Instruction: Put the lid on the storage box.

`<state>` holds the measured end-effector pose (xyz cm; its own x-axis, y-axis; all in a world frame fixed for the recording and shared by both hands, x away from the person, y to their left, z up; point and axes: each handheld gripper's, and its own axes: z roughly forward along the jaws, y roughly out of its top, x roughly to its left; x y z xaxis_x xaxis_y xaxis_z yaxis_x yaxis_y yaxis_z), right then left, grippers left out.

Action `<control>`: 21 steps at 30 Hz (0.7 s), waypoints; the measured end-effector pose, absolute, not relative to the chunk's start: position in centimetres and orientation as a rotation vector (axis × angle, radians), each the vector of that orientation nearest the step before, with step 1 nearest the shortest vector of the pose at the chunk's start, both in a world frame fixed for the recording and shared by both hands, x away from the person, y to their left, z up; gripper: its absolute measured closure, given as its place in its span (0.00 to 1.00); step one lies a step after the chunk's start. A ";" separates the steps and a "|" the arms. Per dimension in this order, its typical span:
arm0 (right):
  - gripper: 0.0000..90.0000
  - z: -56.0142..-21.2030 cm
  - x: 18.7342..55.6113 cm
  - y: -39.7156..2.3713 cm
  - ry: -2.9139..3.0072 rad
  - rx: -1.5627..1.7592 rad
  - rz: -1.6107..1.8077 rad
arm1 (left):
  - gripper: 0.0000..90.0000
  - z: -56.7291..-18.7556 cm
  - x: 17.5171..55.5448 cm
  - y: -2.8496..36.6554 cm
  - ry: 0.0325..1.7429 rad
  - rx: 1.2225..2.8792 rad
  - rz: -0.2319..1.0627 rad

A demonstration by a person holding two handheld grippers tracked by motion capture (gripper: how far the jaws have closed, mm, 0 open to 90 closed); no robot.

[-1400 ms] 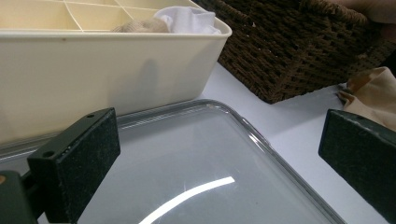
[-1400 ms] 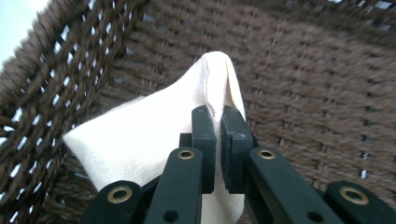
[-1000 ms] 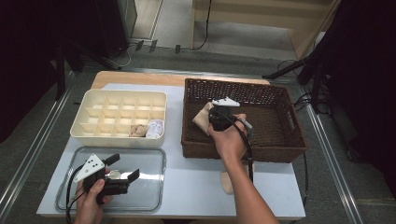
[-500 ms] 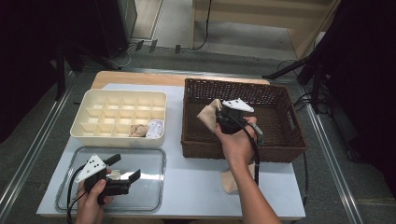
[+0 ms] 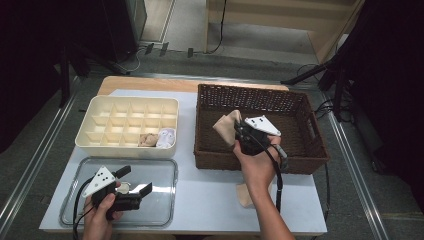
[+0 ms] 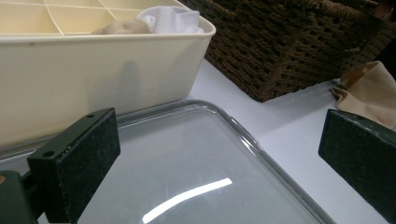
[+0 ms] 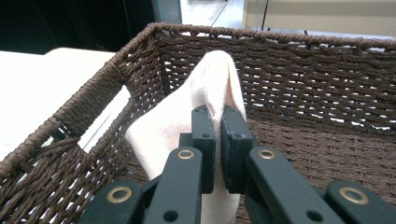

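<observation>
My right gripper hangs over the left part of the brown wicker basket, shut on a cream sock. In the right gripper view the sock is folded over my right gripper, pinched between both pads, and drapes down inside the basket. My left gripper rests open above the clear tray with nothing between its pads. In the left gripper view my left gripper stands wide over the tray.
A cream divided organizer sits at the back left, with a beige roll and a white roll in its front compartments. A tan sock lies on the table by the right forearm. The table's front edge is close.
The right gripper has shifted to the right over the basket, carrying the cream sock with it. The left gripper has stayed where it was.
</observation>
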<state>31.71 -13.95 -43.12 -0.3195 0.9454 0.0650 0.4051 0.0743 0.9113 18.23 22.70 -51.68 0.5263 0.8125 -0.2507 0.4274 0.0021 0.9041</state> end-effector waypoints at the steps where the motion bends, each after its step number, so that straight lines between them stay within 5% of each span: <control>1: 0.97 -43.2 31.5 -14.0 1.773 1.335 1.233 | 0.00 -51.6 18.2 22.7 1.073 1.629 0.425; 21: 0.97 -43.4 29.3 -15.2 1.613 1.265 1.387 | 0.00 -51.7 17.6 21.4 1.056 1.653 0.434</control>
<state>29.27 -15.15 -43.41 -0.3195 0.9413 0.1087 0.2485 -0.0275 0.9682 17.59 21.39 -51.66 0.5398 0.8118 -0.2228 0.4202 -0.0306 0.9069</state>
